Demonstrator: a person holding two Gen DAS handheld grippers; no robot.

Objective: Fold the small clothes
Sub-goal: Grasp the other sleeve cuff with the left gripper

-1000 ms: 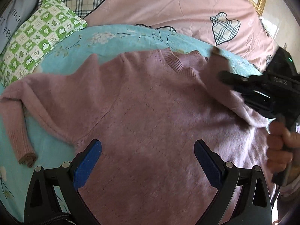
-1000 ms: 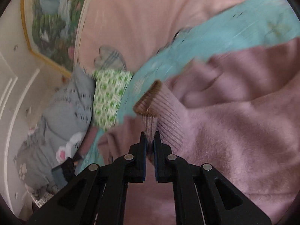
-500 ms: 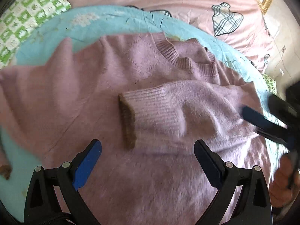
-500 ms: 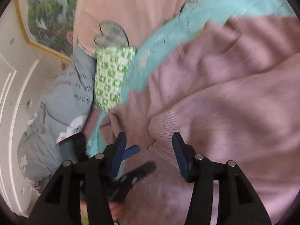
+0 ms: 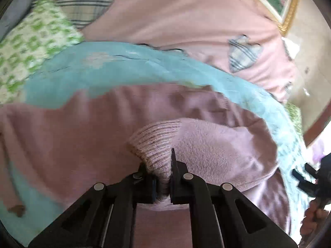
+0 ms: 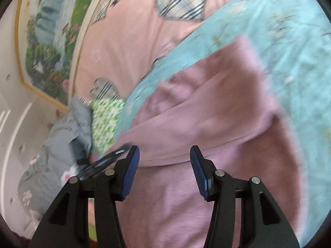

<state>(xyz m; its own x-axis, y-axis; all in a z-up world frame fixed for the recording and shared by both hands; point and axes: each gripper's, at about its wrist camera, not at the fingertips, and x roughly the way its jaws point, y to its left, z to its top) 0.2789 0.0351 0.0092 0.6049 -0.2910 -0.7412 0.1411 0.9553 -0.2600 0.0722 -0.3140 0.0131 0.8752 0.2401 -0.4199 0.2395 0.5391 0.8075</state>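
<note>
A mauve knit sweater (image 5: 68, 136) lies spread on a turquoise blanket (image 5: 115, 70). One sleeve is folded across its chest. My left gripper (image 5: 163, 175) is shut on the ribbed cuff (image 5: 155, 138) of that folded sleeve. The other sleeve's brown-edged cuff (image 5: 16, 209) lies at the lower left. In the right wrist view my right gripper (image 6: 164, 169) is open and empty above the sweater's body (image 6: 186, 206), with the folded sleeve (image 6: 206, 124) just beyond its fingers. The right gripper also shows at the right edge of the left wrist view (image 5: 310, 179).
A pink bedsheet with plaid hearts (image 5: 186, 10) lies beyond the blanket. A green-checked pillow (image 5: 26, 41) sits at the far left, with grey bedding (image 6: 51, 155) beside it. A framed picture (image 6: 51, 31) hangs on the wall.
My right gripper let go of the sleeve cuff, opened and drew back. My left gripper moved in and shut on the ribbed cuff lying across the sweater.
</note>
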